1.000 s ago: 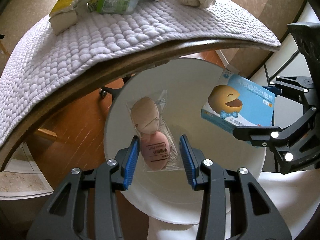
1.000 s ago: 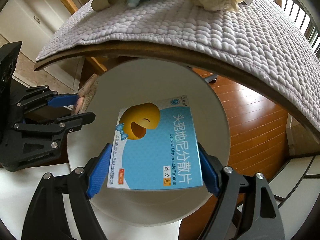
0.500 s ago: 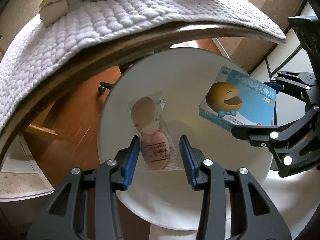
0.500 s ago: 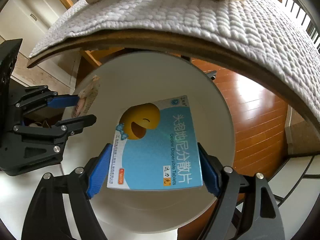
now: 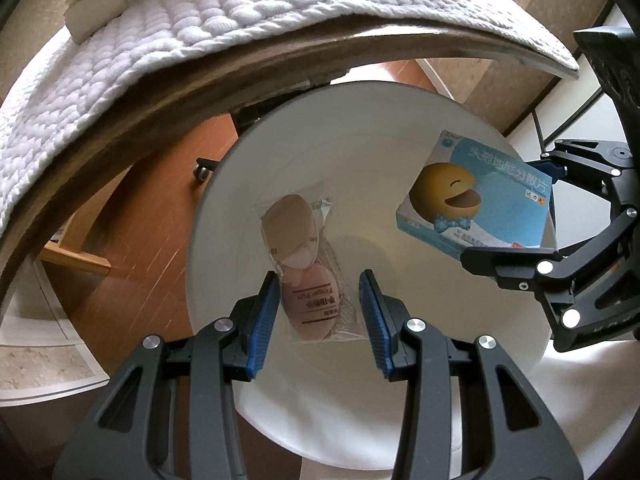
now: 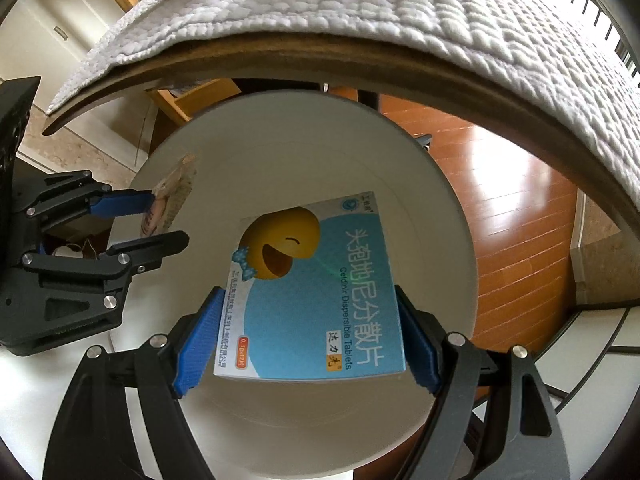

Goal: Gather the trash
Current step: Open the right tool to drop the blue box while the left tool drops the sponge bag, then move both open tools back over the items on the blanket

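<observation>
The medicine box [image 6: 316, 292] is smooth printed cardboard with a slight sheen. The puff packet [image 5: 310, 276] is clear, crinkled plastic film, glossy where light strikes. The white bin [image 5: 360, 128] looks like smooth matt plastic, though the view is too distorted to be certain. The table cover [image 6: 400, 12] is quilted, nubby cloth over a dull wooden table edge [image 6: 280, 60]. The floor [image 6: 512, 216] is glossy wood planks.

One white bin [image 5: 400, 128], one blue tablet box [image 6: 316, 292], one clear packet [image 5: 308, 272] holding two sponges, and two grippers
</observation>
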{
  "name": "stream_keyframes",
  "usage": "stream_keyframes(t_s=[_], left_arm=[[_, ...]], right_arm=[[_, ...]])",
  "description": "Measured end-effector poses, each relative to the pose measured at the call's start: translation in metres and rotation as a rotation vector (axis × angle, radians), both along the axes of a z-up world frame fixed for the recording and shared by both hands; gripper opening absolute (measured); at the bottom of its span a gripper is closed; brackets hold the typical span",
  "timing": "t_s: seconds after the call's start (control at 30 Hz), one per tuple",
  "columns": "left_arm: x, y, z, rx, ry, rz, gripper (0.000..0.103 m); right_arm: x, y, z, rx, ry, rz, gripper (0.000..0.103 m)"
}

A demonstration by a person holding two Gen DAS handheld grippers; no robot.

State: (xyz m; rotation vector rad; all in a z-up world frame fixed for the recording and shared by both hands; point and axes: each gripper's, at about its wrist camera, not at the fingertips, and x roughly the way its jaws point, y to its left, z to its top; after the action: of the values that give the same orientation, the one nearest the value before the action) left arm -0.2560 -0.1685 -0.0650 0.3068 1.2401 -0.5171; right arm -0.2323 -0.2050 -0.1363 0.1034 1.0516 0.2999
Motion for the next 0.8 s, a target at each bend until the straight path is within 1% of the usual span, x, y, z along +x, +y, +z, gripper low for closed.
stream_keyframes(t_s=[0.23, 0.4, 0.43, 0.5, 0.57, 0.7, 0.8], left_arm=[[-0.001, 0.0, -0.005, 0.006, 0.012, 0.001, 0.044], [-0.002, -0.004, -0.007, 0.01, 0.013, -0.008, 0.045], [-0.002, -0.004, -0.006, 0.006, 0.014, -0.01, 0.049], [-0.001, -0.003, -0.003, 0.01, 0.006, -0.002, 0.078], [-0.001, -0.002, 0.0, 0.014, -0.019, -0.001, 0.087], [-0.002, 0.0, 0.006, 0.031, -0.024, 0.009, 0.088], [-0.004, 0.005, 0.02, 0.024, -0.031, 0.023, 0.088]], right_arm=[[0.004, 0.003, -0.01, -0.014, 0.051, 0.015, 0.079], [0.003, 0.0, -0.005, -0.024, 0.072, 0.022, 0.079], [0.001, -0.003, -0.004, -0.025, 0.077, 0.024, 0.079], [-0.005, -0.011, 0.002, -0.025, 0.087, 0.026, 0.079], [-0.004, -0.018, 0.012, -0.027, 0.094, 0.028, 0.079], [-0.006, -0.022, 0.023, -0.048, 0.089, 0.025, 0.08], [-0.011, -0.029, 0.034, -0.087, 0.067, 0.021, 0.08]])
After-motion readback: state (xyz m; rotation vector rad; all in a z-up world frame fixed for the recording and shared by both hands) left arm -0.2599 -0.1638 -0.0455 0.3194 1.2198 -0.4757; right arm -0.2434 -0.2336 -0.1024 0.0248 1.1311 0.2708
